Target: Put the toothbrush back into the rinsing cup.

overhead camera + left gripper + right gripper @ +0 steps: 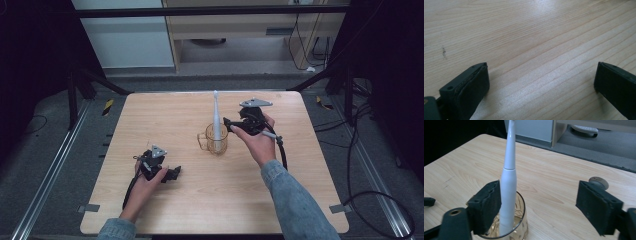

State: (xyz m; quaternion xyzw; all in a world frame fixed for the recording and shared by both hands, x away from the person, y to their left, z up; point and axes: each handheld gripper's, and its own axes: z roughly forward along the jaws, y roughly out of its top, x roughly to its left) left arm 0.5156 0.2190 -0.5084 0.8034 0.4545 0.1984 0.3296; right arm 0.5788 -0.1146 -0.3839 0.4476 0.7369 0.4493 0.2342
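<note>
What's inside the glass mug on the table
A white electric toothbrush stands in the glass mug, leaning on its rim. The right gripper's jaw covers part of the mug.

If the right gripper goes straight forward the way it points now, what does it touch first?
Probably the white electric toothbrush standing in the glass cup. The right gripper is open, and the toothbrush sits just beside its left pad; depth is unclear.

A light wooden table [165,117] with rounded corners carries a clear glass mug [214,140] near its middle, and the left gripper [172,174] rests on its near left part.
</note>
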